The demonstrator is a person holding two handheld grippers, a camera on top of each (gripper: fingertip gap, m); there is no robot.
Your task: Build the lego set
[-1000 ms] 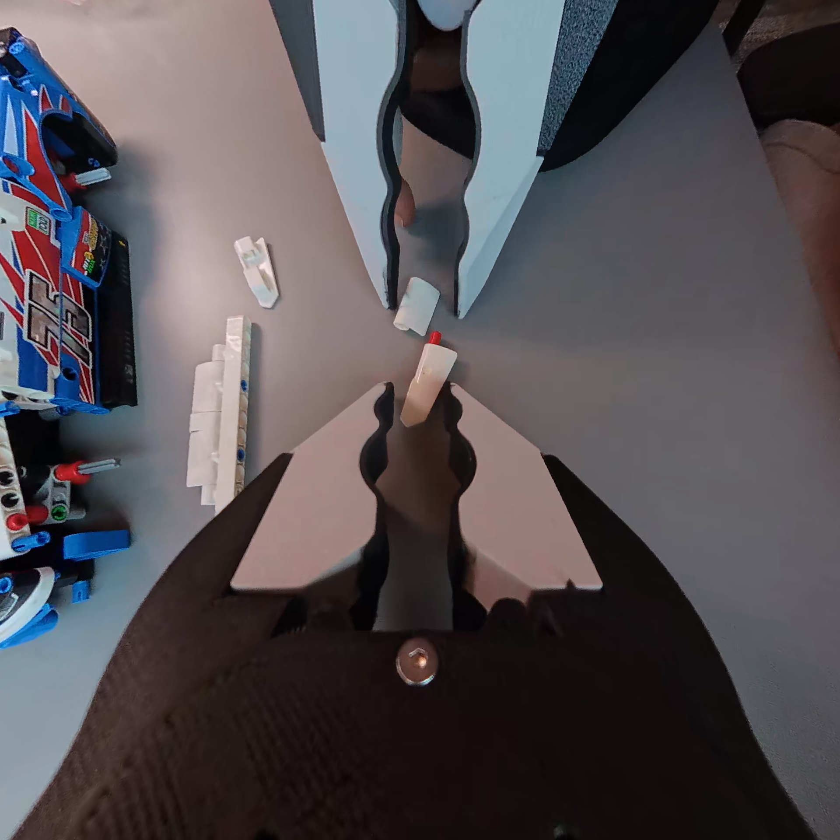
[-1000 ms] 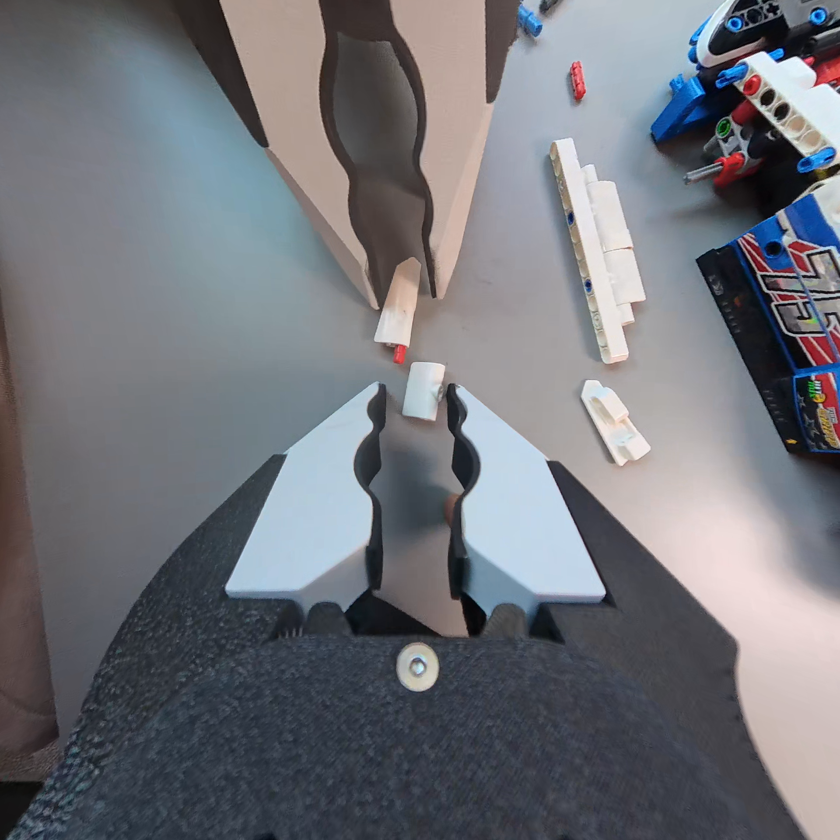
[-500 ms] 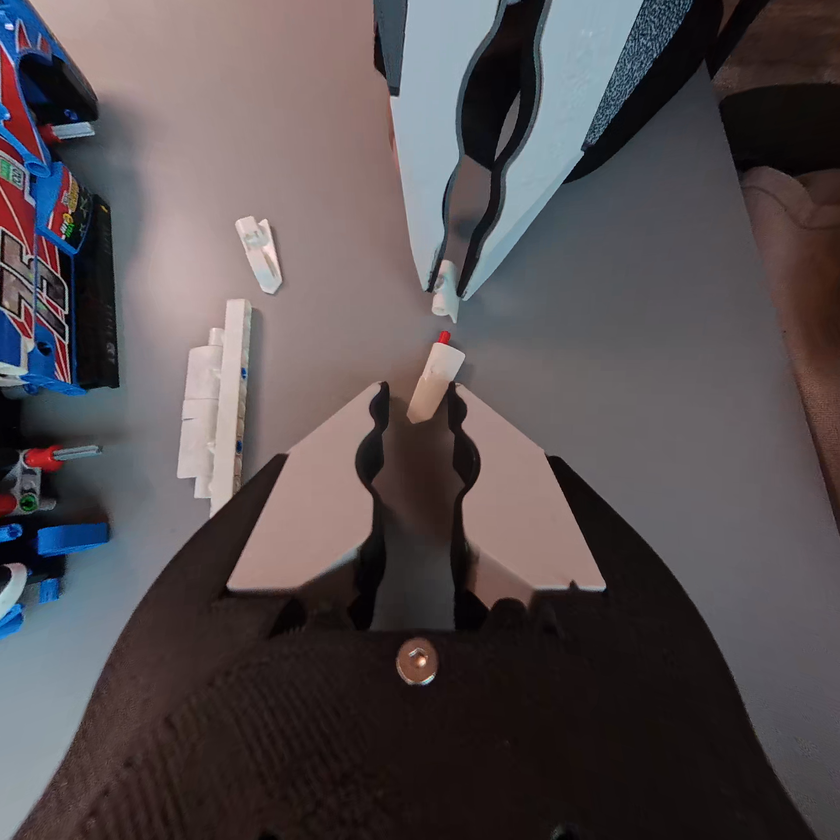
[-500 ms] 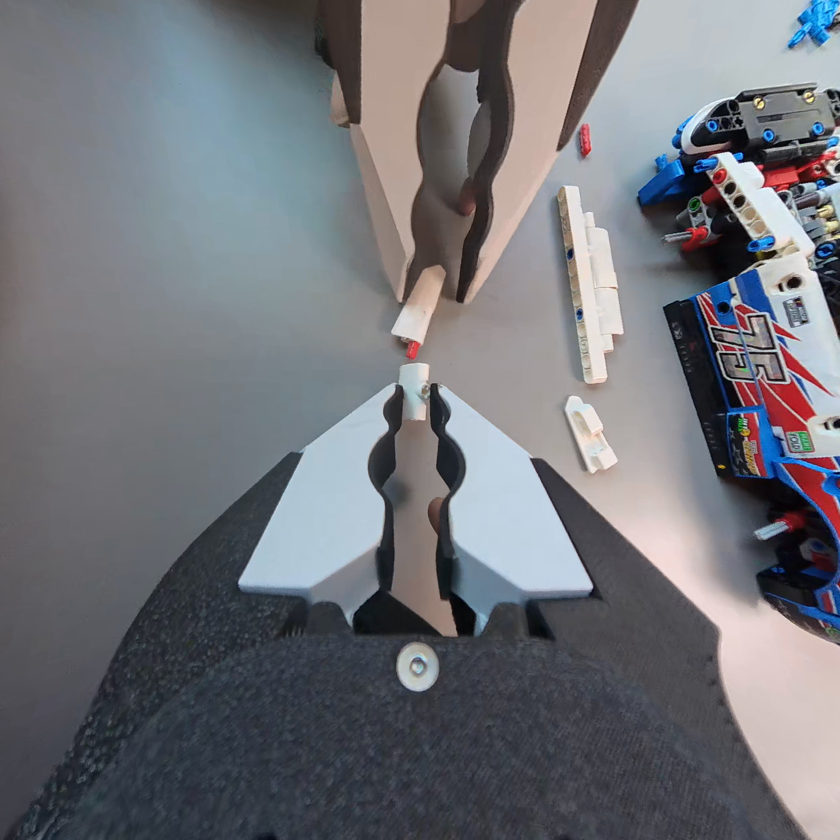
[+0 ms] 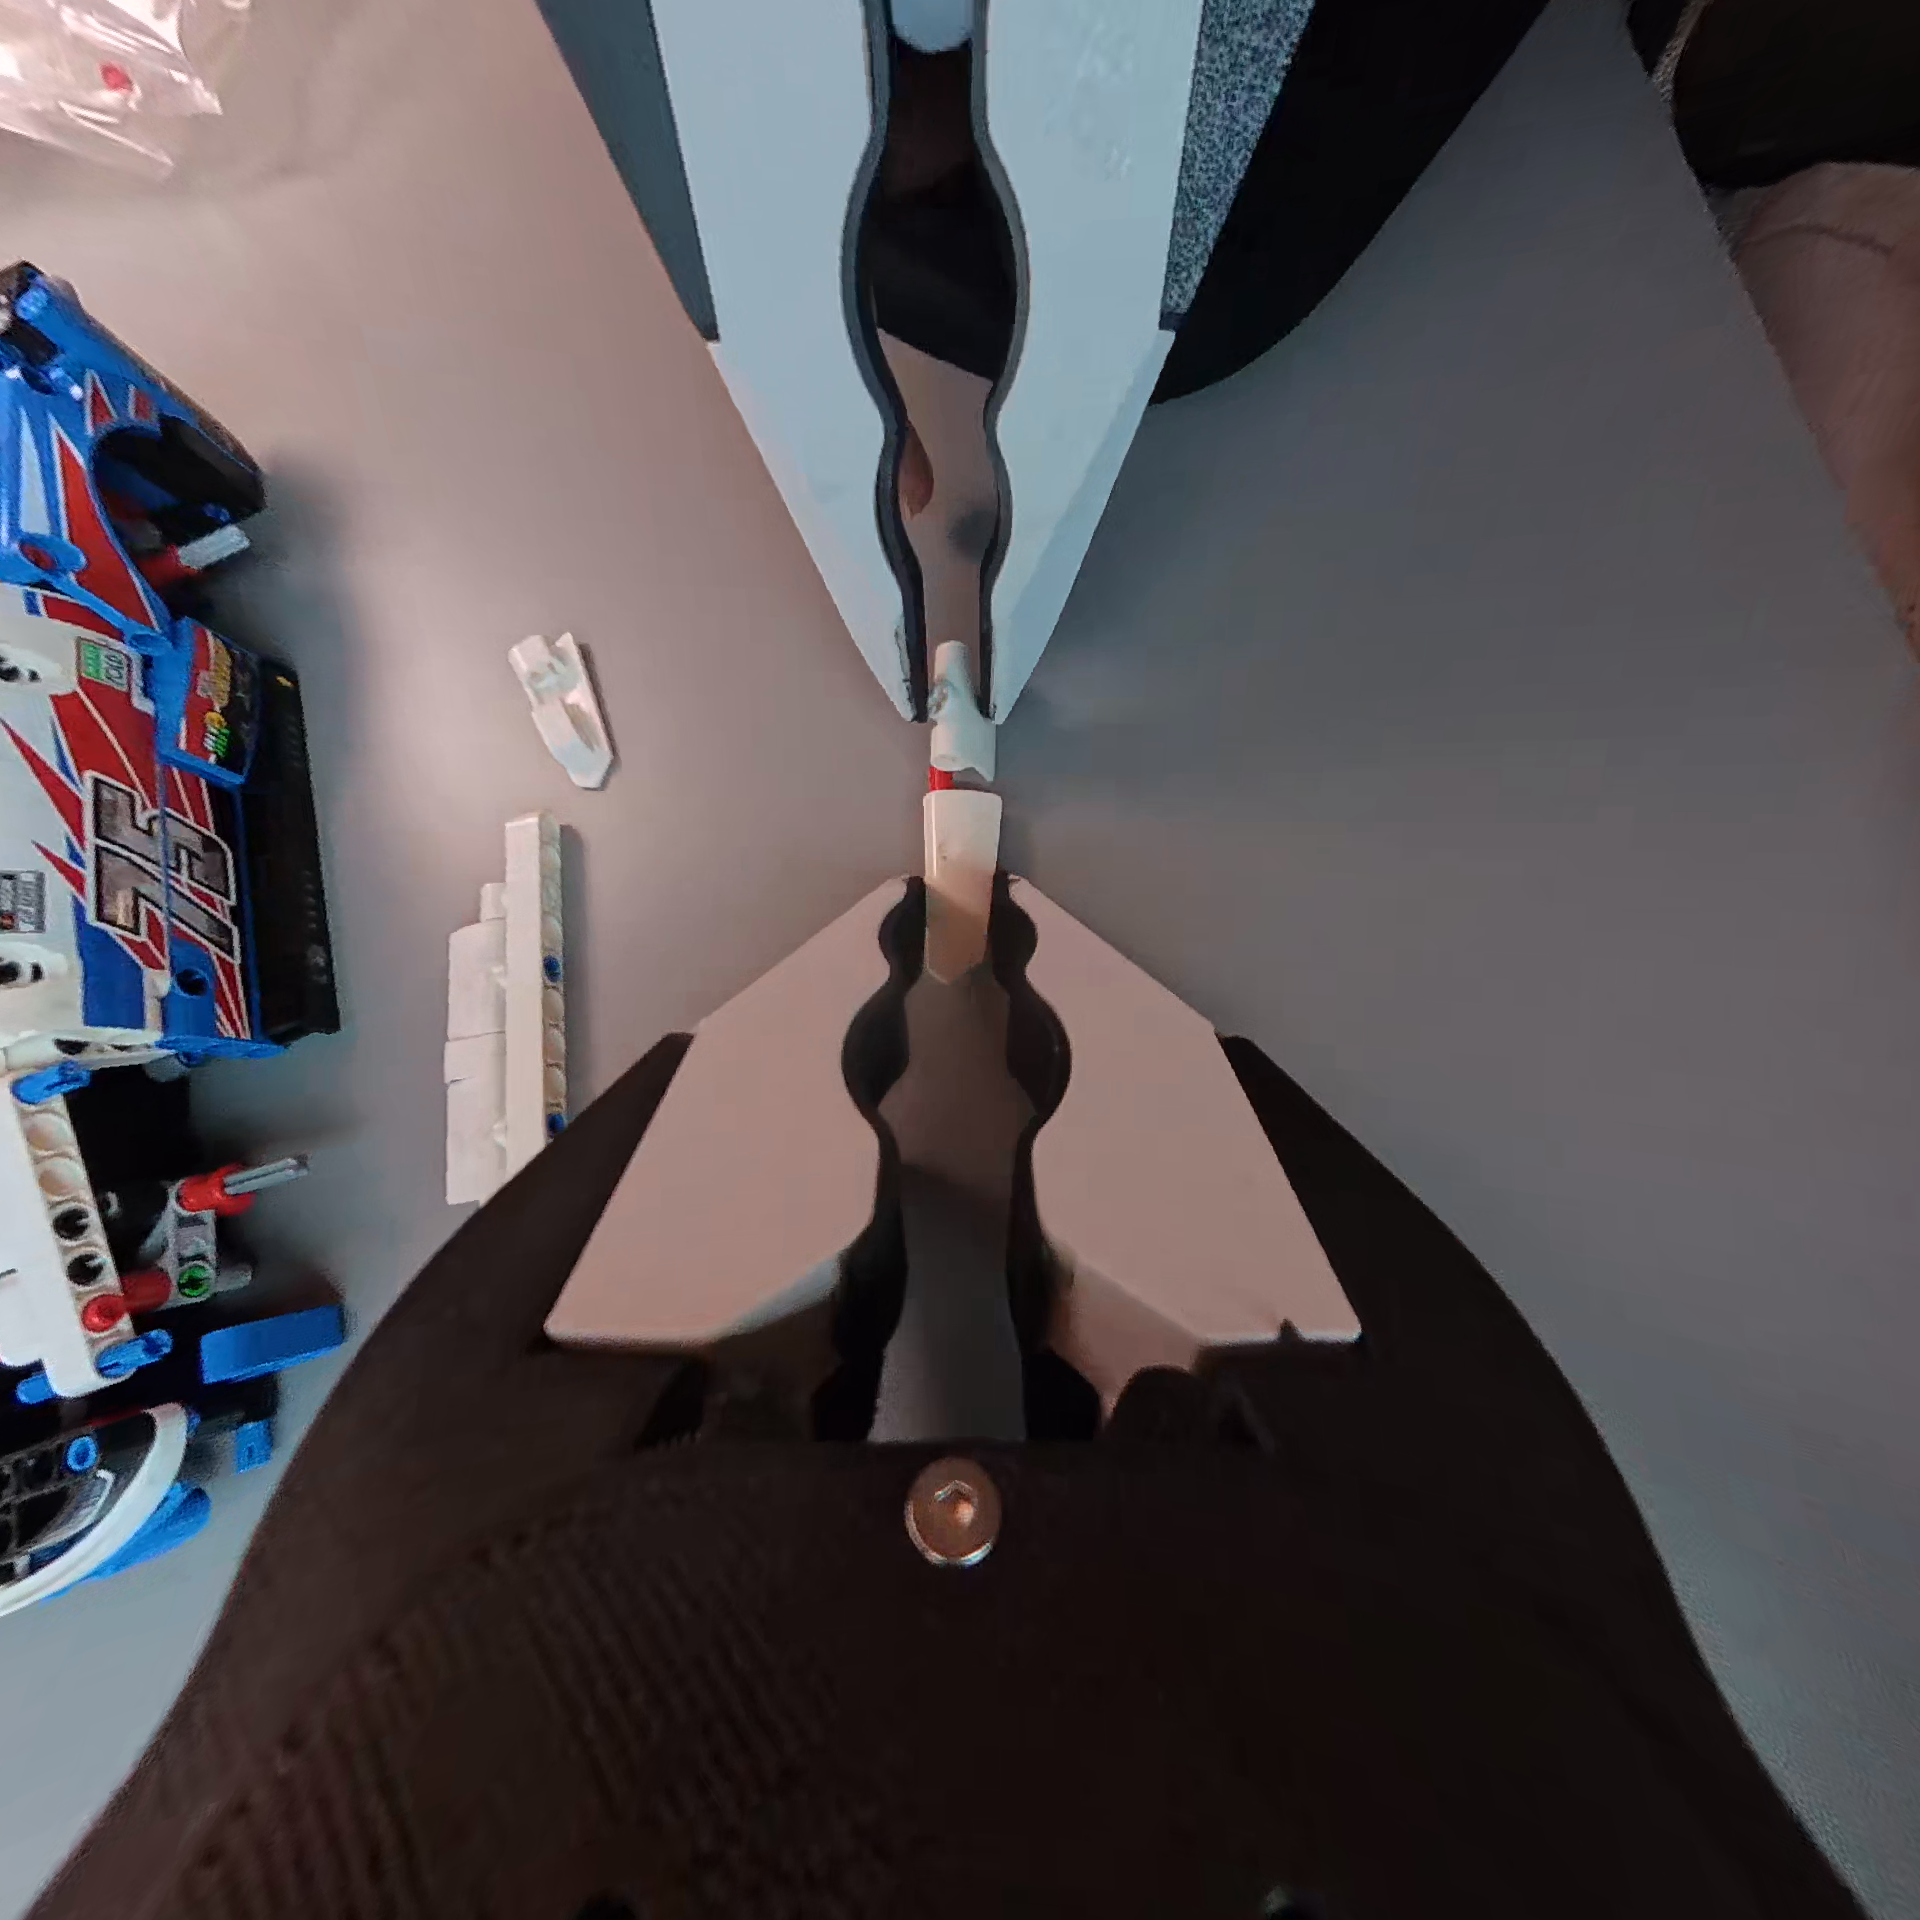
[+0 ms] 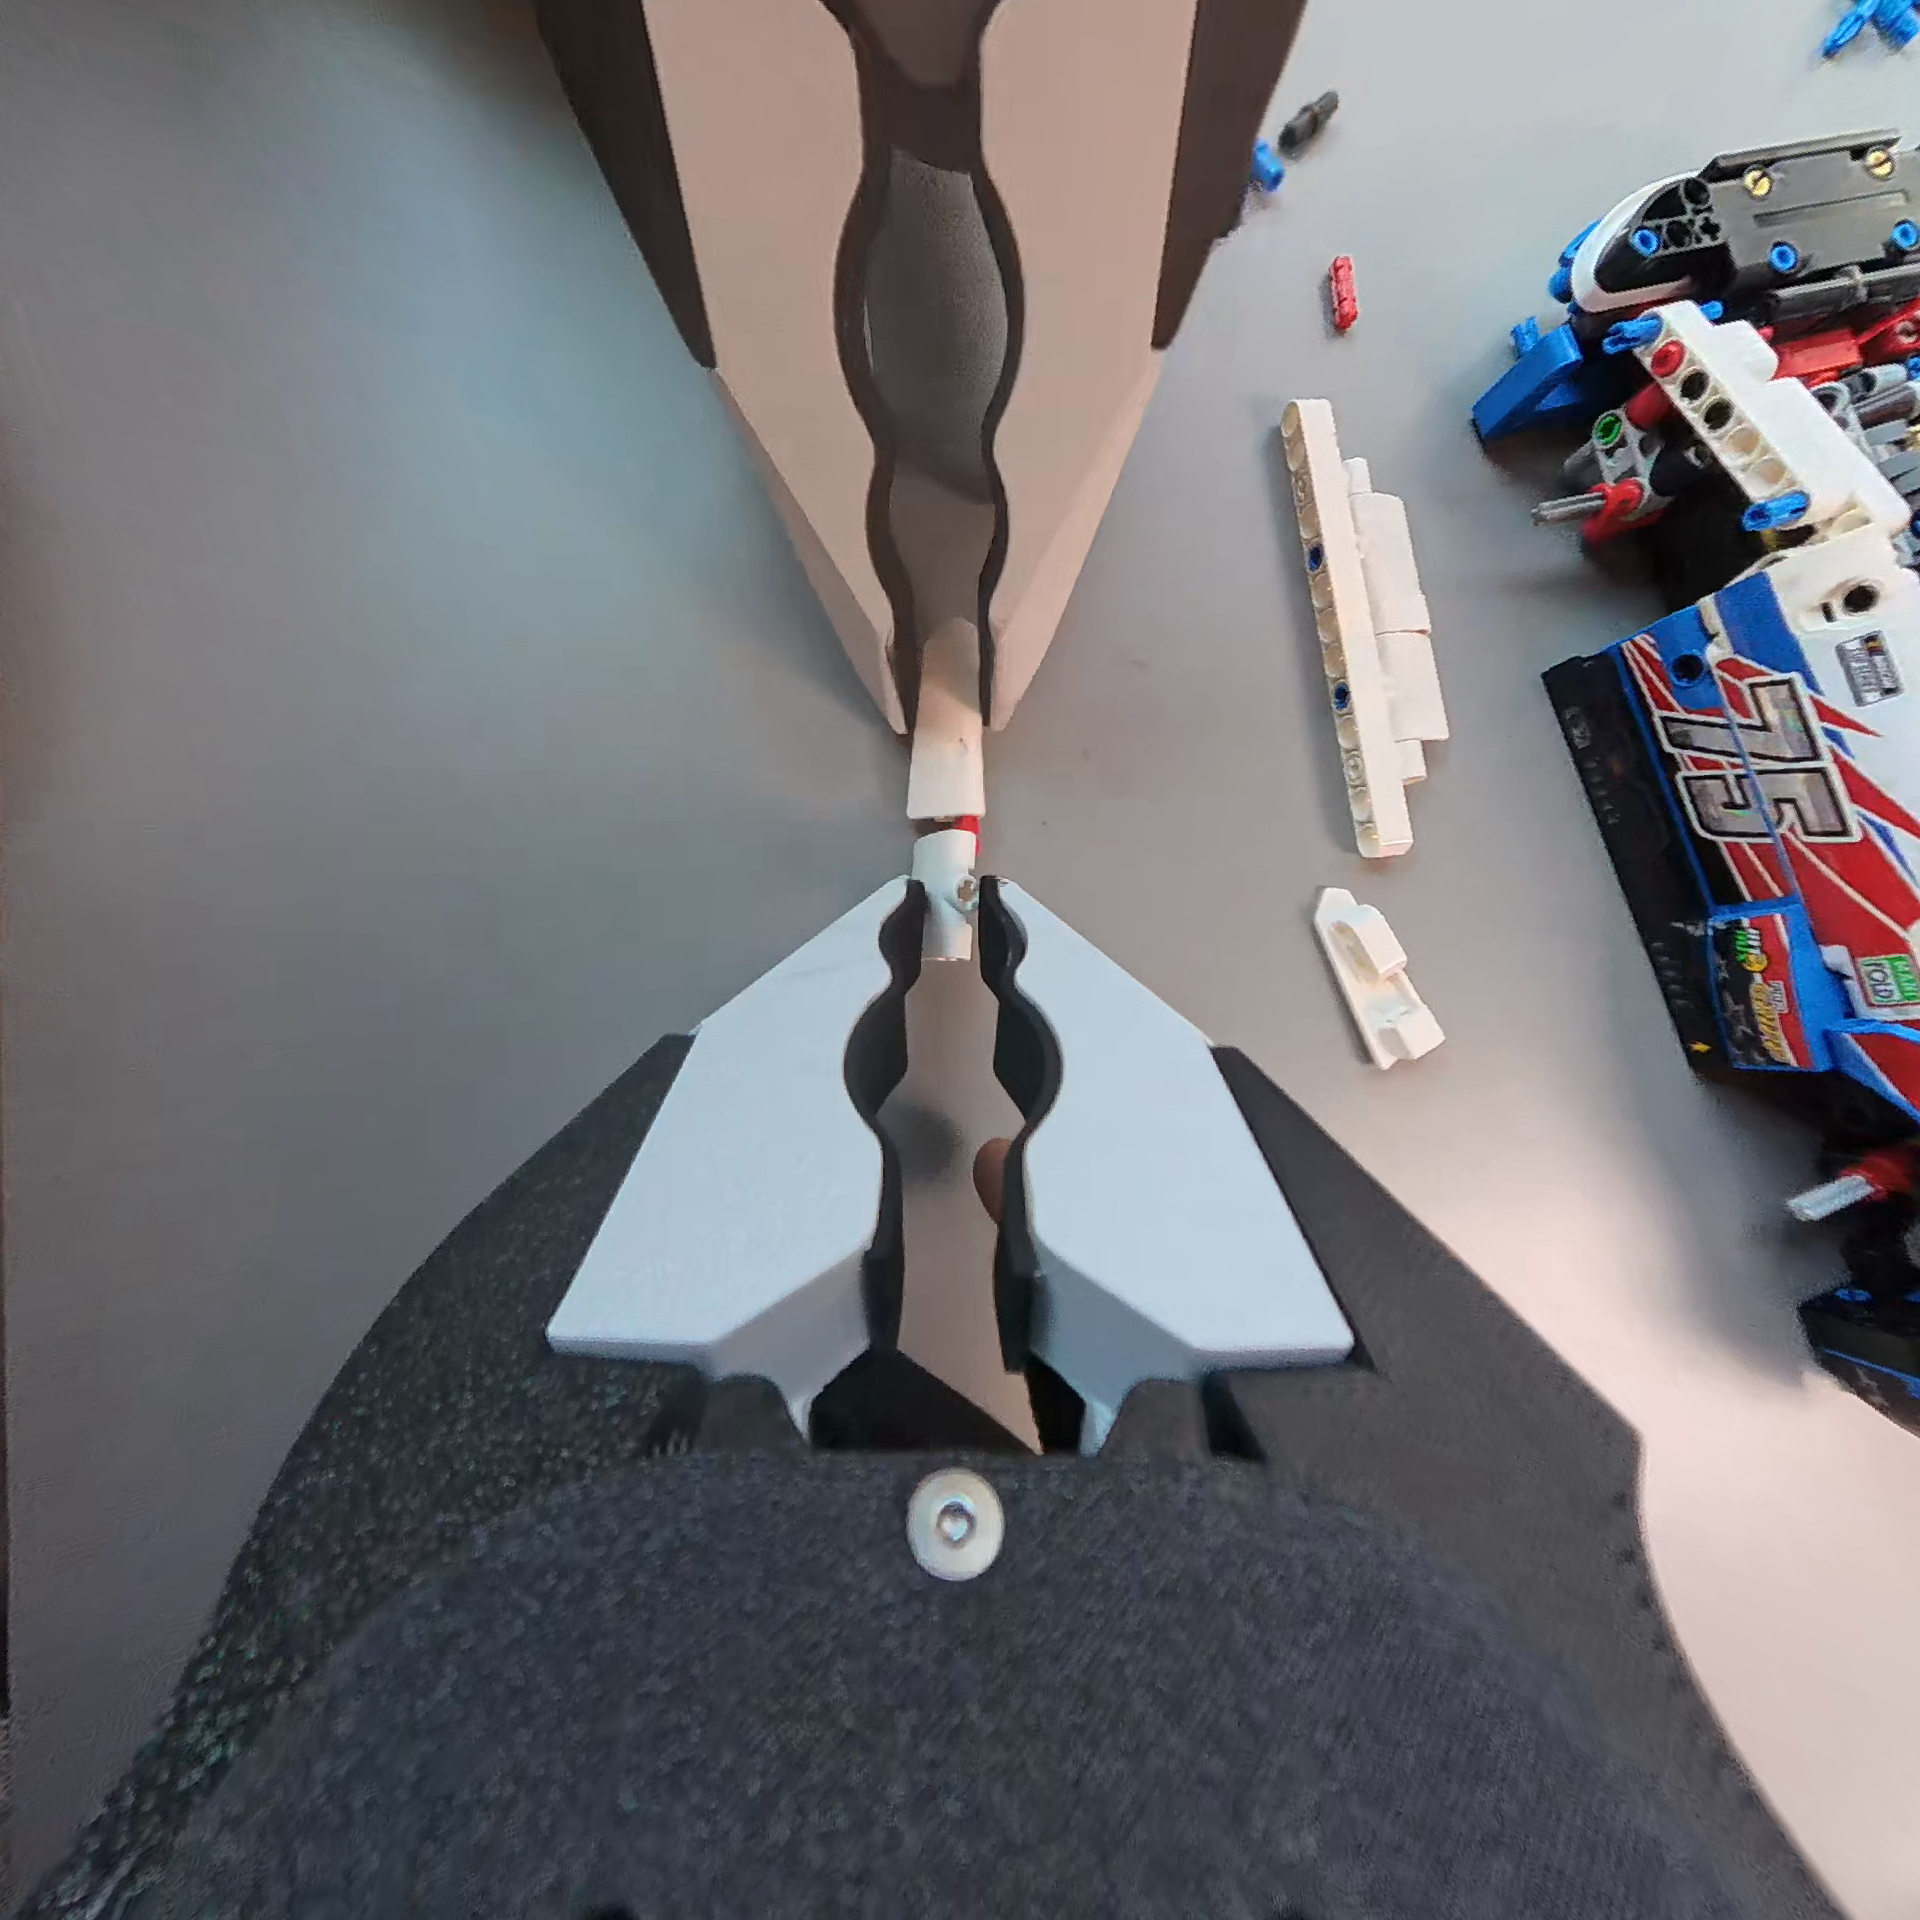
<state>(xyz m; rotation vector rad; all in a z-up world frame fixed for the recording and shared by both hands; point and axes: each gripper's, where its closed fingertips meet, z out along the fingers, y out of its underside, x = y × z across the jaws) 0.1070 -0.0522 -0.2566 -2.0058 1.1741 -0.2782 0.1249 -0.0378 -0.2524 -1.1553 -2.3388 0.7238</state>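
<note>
My left gripper [image 5: 958, 883] is shut on a white curved panel piece [image 5: 960, 878] with a red pin [image 5: 940, 777] sticking out of its far end. My right gripper [image 6: 948, 888] is shut on a small white connector [image 6: 945, 894]. The two grippers face each other tip to tip above the grey table. The connector [image 5: 958, 707] sits on the tip of the red pin [image 6: 968, 828], close against the panel [image 6: 945, 758]. The partly built blue, red and white race car [image 5: 114, 852] lies at the left of the left wrist view and at the right of the right wrist view [image 6: 1787, 748].
A long white beam with panels attached [image 6: 1361, 623] and a small white panel [image 6: 1377, 977] lie loose between the grippers and the car. A red pin [image 6: 1341, 293] and a black and blue pin [image 6: 1288, 135] lie farther off. A clear plastic bag [image 5: 94, 73] is at the far left. My two grippers' fingertips are within a few centimetres of each other.
The right gripper closed on the small white connector, lifted it off the table and brought it in line with the red pin held by the left gripper. Both pieces now meet.
</note>
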